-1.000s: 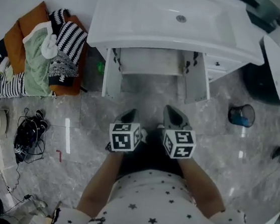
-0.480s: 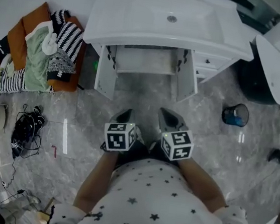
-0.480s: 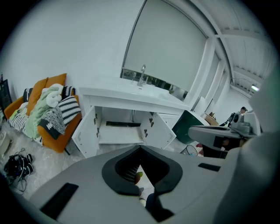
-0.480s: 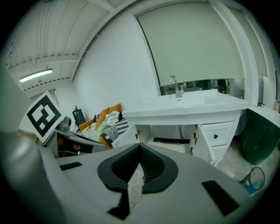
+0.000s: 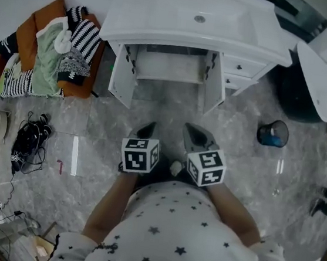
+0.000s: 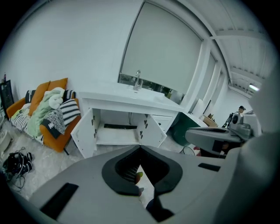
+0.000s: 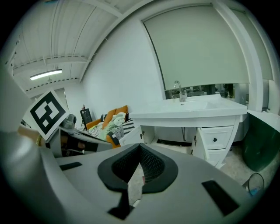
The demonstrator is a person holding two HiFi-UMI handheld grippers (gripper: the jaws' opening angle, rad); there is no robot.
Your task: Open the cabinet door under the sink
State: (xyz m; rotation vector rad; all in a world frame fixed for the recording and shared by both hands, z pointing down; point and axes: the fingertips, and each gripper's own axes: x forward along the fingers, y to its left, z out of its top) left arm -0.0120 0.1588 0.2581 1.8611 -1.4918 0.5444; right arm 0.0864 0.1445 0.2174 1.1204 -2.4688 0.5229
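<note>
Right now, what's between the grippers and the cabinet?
Just bare grey floor separates the left gripper and right gripper from the cabinet, as the head view shows.

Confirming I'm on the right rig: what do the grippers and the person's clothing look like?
The left gripper and right gripper match: smooth grey bodies tapering to a point, dark ribbed pads inside, each with a white cube of black square markers. No cables show. The person wears a white top with dark stars.
</note>
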